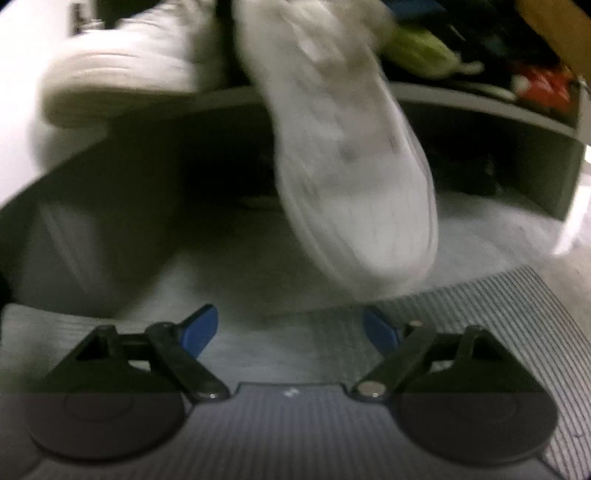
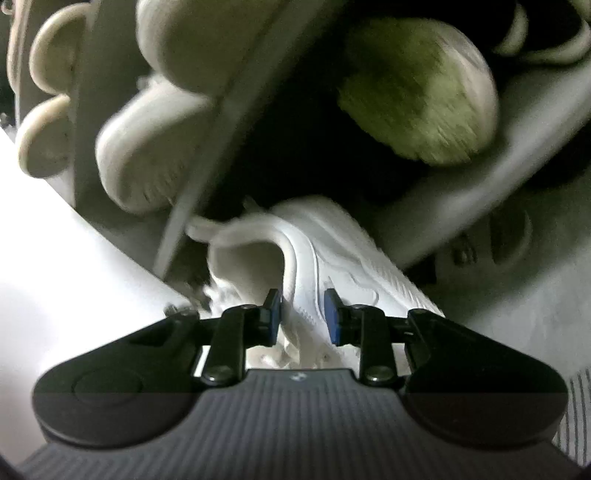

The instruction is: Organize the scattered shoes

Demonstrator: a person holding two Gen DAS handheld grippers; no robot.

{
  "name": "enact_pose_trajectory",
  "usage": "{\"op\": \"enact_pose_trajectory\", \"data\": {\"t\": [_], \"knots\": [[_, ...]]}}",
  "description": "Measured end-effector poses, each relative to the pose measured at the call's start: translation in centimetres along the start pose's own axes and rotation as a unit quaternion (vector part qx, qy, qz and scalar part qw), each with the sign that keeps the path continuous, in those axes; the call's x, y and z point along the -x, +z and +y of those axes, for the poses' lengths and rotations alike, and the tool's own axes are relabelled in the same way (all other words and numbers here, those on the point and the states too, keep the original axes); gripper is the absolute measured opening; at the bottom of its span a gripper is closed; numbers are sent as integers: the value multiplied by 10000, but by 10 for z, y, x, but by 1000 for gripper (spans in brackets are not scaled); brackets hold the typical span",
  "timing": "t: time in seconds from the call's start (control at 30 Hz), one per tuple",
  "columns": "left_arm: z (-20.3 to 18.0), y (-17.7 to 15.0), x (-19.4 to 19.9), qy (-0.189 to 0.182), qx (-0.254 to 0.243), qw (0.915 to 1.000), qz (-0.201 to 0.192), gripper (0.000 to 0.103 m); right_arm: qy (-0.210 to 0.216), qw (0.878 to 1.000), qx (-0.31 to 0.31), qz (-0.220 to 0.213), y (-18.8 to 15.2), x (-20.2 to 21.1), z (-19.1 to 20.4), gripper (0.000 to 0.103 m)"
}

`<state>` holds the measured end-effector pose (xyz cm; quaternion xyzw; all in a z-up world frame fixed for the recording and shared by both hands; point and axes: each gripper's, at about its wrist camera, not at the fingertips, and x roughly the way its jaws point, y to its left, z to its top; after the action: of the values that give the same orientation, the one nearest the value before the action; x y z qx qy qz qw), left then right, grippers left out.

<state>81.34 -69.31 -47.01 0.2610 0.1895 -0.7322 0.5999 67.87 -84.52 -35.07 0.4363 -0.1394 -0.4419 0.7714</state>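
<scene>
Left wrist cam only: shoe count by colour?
White: 2, the shelf sneaker and the foreground sneaker
Yellow-green: 1, the yellow-green shoe
Red: 1, the red shoe
Total: 4
The dark shapes at the back of the shelf are too blurred to count.

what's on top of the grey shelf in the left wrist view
On the grey shelf: a white sneaker, a yellow-green shoe, something red. The hanging white shoe covers the middle.
</scene>
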Motion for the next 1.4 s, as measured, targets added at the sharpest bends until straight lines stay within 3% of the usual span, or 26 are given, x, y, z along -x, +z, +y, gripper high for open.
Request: {"op": "enact_pose_trajectory", "data": {"t": [0.23, 0.33, 0.47, 0.6, 0.7, 0.73, 0.77, 0.8, 0.87, 0.93, 0.97, 1.1, 1.23, 1.27, 1.3, 1.33, 1.4], "knots": [[11, 46, -26, -517, 585, 9967, -198, 86, 73, 9997, 156, -177, 18, -14, 10, 28], [3, 38, -19, -869, 477, 9946, -314, 86, 68, 9997, 74, -228, 21, -15, 10, 28], [4, 36, -15, -1498, 732, 9854, -334, 86, 15, 9997, 39, -252, 25, -14, 13, 28], [8, 47, -20, -1798, 1224, 9753, -381, 85, -52, 9998, -60, -192, 29, -13, 12, 22], [20, 54, -39, -1662, 1847, 9686, 37, 68, -100, 9997, -193, -89, 33, -14, 9, 16], [24, 55, -39, -1550, 1866, 9701, -40, 50, -120, 9997, -188, -86, 34, -15, 9, 15], [27, 56, -39, -1431, 1881, 9716, -128, 45, -97, 9998, -140, -73, 34, -18, 11, 15], [35, 60, -36, -1217, 1831, 9747, -400, 29, -83, 9999, -80, -69, 35, -21, 13, 14], [47, 70, -39, -1017, 1928, 9756, -265, 30, -77, 9999, -36, -54, 34, -23, 14, 14], [61, 70, -50, -1097, 2189, 9695, -46, 29, -69, 10000, 11, -12, 34, -26, 15, 14], [63, 70, -48, -932, 1943, 9765, -101, 29, -79, 9999, 83, 36, 33, -25, 14, 14], [67, 62, -40, -852, 1661, 9820, -278, 29, -147, 9976, 610, 283, 27, -16, 11, 16], [73, 62, -38, -848, 1583, 9833, -307, 29, -347, 9673, 2342, 906, 3, -4, 21, 19], [74, 62, -38, -842, 1577, 9834, -307, 29, -301, 9605, 2585, 984, -1, -2, 24, 25], [76, 62, -37, -827, 1547, 9840, -312, 29, -259, 9537, 2806, 1052, -5, 1, 28, 38], [78, 62, -37, -812, 1514, 9846, -317, 29, -187, 9334, 3398, 1134, -14, 5, 36, 45], [78, 66, -39, -784, 1428, 9861, -326, 29, -145, 9073, 4059, 1090, -28, 14, 45, 62]]}}
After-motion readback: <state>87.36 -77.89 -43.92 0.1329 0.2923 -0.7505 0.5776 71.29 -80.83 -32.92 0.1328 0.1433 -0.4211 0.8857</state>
